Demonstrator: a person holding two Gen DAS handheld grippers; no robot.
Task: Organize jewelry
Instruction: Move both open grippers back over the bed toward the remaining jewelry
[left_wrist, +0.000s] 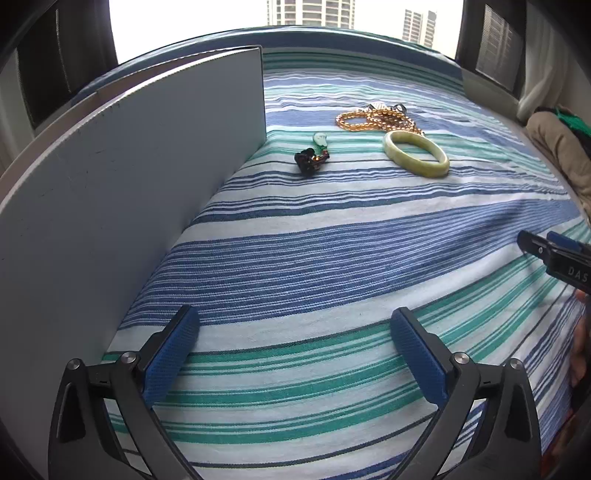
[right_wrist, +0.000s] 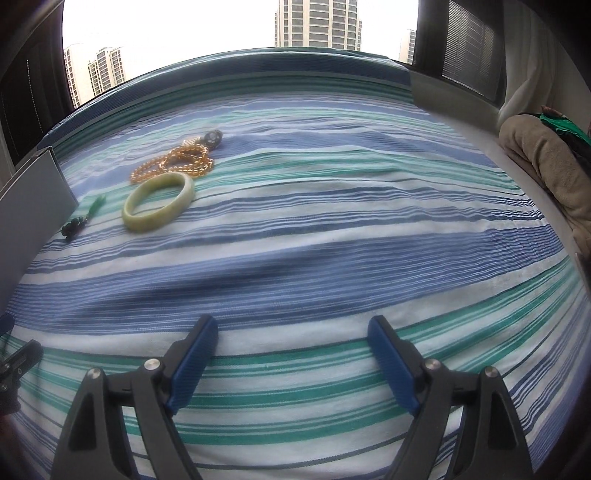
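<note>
Both my grippers, left (left_wrist: 295, 317) and right (right_wrist: 293, 326), gape wide, empty, well short of the bangle (right_wrist: 159, 201) and beads (right_wrist: 173, 162) ahead.

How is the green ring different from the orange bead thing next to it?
The bangle is one solid, smooth hoop; the bead string is many small round beads. The bangle is pale green and holds an open oval; the bead string is amber-orange and lies bunched in loose loops. The bangle lies nearer both cameras, the bead string just behind it. Both lie flat on the striped cloth, and no hand-held gripper holds either.
</note>
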